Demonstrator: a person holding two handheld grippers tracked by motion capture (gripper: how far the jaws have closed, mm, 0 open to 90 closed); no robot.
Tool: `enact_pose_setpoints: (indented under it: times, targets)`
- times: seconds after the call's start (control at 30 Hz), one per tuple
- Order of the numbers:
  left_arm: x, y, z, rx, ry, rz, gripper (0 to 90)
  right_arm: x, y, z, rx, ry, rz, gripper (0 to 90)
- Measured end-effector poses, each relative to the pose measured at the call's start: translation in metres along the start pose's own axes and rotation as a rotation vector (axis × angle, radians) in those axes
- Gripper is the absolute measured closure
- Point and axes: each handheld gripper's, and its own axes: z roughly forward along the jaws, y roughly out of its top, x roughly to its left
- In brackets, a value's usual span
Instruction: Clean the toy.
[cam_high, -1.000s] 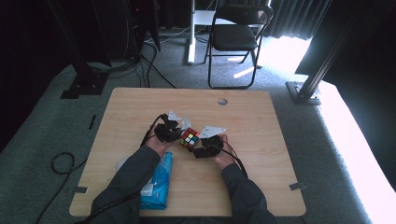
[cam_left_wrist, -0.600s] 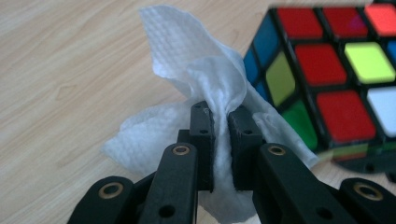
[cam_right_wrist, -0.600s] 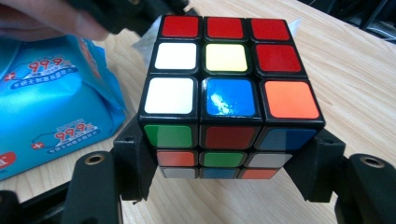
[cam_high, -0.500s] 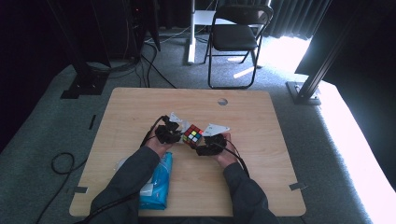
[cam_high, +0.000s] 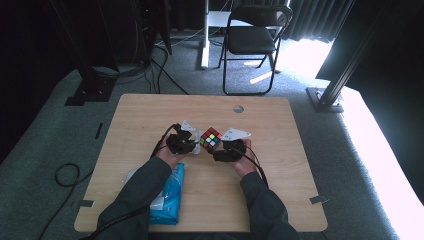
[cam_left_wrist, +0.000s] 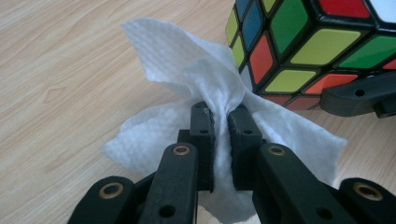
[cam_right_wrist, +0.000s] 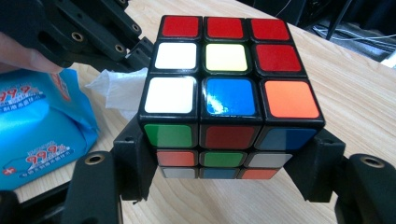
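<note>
We hold the cube (cam_right_wrist: 229, 98) in our right gripper (cam_right_wrist: 229, 179), its two jaws clamped on opposite lower sides so that the cube sits just above the table (cam_high: 280, 130), near its middle, with the red, white and yellow face turned up toward the right gripper's camera. Our left gripper (cam_left_wrist: 220, 122) has its jaws pinched tight on a crumpled white wipe (cam_left_wrist: 187, 79), and the free folds of that wipe fan out ahead of the jaws and brush the cube's near corner. That is the relation the next move hangs on, we judge: in the left gripper view the cube lies ahead and to the upper right of the pinch, with a green, yellow and orange side facing the wipe, so the left hand is the one that must travel, pushing the wipe forward and across that face while the right holds steady. The blue wipe pack (cam_high: 167, 192) lies by our left forearm, clear of the work.
</note>
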Motion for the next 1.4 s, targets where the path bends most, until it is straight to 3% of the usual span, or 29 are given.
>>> enact_pose_setpoints:
  times: [0.17, 0.6, 0.77, 1.2, 1.37, 1.4]
  targets:
    - [0.001, 0.0, 0.0, -0.004, -0.014, -0.012, 82.6, -0.002, 0.002, -0.002, -0.026, 0.0, 0.029, 34.1]
    - [0.005, -0.004, -0.002, -0.044, -0.047, -0.039, 82.6, -0.001, 0.011, 0.001, -0.02, -0.002, 0.019, 34.1]
    - [0.0, -0.003, 0.0, -0.037, -0.059, -0.002, 82.6, -0.001, 0.016, 0.003, -0.022, 0.0, 0.023, 34.1]
    - [-0.014, -0.003, 0.004, -0.038, -0.14, 0.087, 82.5, 0.001, 0.019, 0.006, -0.03, 0.012, 0.035, 34.1]
    - [-0.009, -0.003, 0.003, -0.039, -0.101, 0.061, 82.5, 0.0, 0.019, 0.005, -0.032, 0.013, 0.038, 34.1]
    - [-0.003, -0.004, 0.001, -0.042, -0.086, 0.036, 82.5, 0.001, 0.019, 0.005, -0.03, 0.013, 0.038, 34.1]
